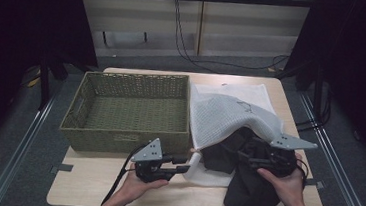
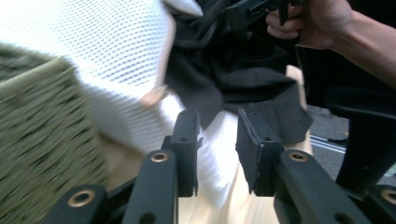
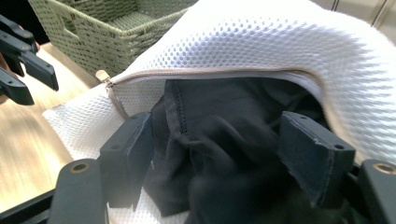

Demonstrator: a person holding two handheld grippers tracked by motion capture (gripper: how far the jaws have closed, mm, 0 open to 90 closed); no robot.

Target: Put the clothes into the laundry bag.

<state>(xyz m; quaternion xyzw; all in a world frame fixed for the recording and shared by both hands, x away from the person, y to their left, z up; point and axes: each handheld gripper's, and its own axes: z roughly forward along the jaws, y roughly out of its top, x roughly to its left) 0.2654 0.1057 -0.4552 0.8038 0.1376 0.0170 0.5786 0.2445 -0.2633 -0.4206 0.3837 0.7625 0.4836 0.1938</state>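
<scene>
A white mesh laundry bag [image 1: 225, 116] lies on the right half of the table with its zipped mouth [image 3: 187, 72] gaping. A black garment [image 1: 248, 189] sits partly inside it and spills out toward the table's front edge. My right gripper [image 1: 242, 156] is at the bag's mouth. Its jaws stand wide open around a loose fold of the black garment [image 3: 224, 121], and the pads do not press on it. My left gripper [image 1: 185, 164] sits at the bag's near left corner, jaws slightly apart and empty. The mesh [image 2: 102, 46] lies just beyond its tips [image 2: 217, 116].
An empty green woven basket [image 1: 117, 137] stands on the left half of the wooden table [image 1: 88, 185], touching the bag's left side. Bare tabletop lies in front of the basket. Dark curtains and cables border the table.
</scene>
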